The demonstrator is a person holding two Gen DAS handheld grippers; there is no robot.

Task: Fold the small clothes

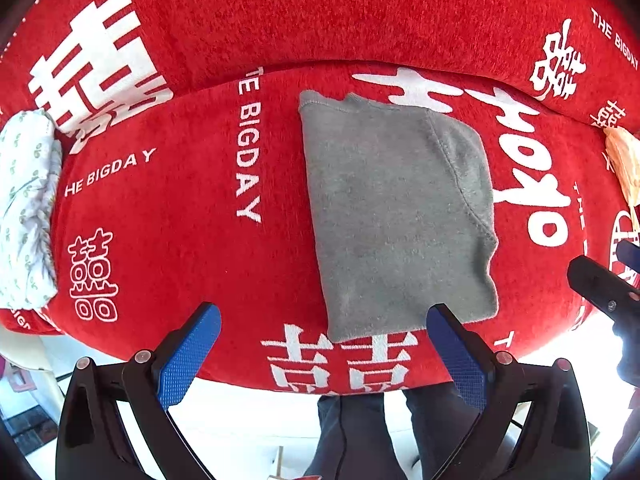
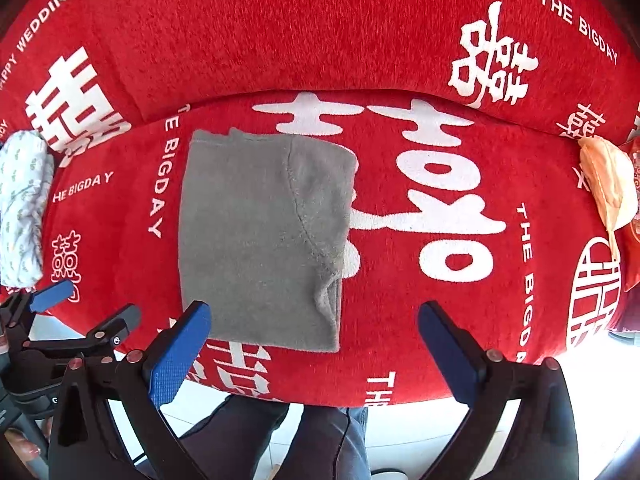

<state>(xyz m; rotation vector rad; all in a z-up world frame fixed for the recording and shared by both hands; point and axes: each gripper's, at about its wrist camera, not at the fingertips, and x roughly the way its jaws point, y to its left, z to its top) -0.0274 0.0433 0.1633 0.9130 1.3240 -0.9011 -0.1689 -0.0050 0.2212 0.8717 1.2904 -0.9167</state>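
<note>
The grey garment [image 1: 396, 216] is lying folded into a compact upright rectangle on the red cover [image 1: 180, 220], in the middle of the seat and running from near the back crease toward the near edge. A curved seam is showing on its right half, where one layer is lying over another, and its near edge is stopping just short of the seat's front drop.

You are holding your left gripper [image 1: 324, 344] above the near edge with its blue fingers spread wide and nothing between them. Your right gripper [image 2: 314, 340] is hanging over the same near edge, fingers spread just as wide and empty; neither one is touching the cloth.

This piece is looking finished to me, or at most wanting one more fold in half. A white patterned bundle [image 2: 22, 208] is sitting at the far left of the seat, seemingly already folded. A peach cloth [image 2: 608, 188] is lying crumpled at the right end, so it is probably waiting its turn.

Bare red fabric is stretching wide on both sides of the grey piece, well apart from the other two cloths. The seat is ending right beneath your grippers, with pale floor and your legs below.
</note>
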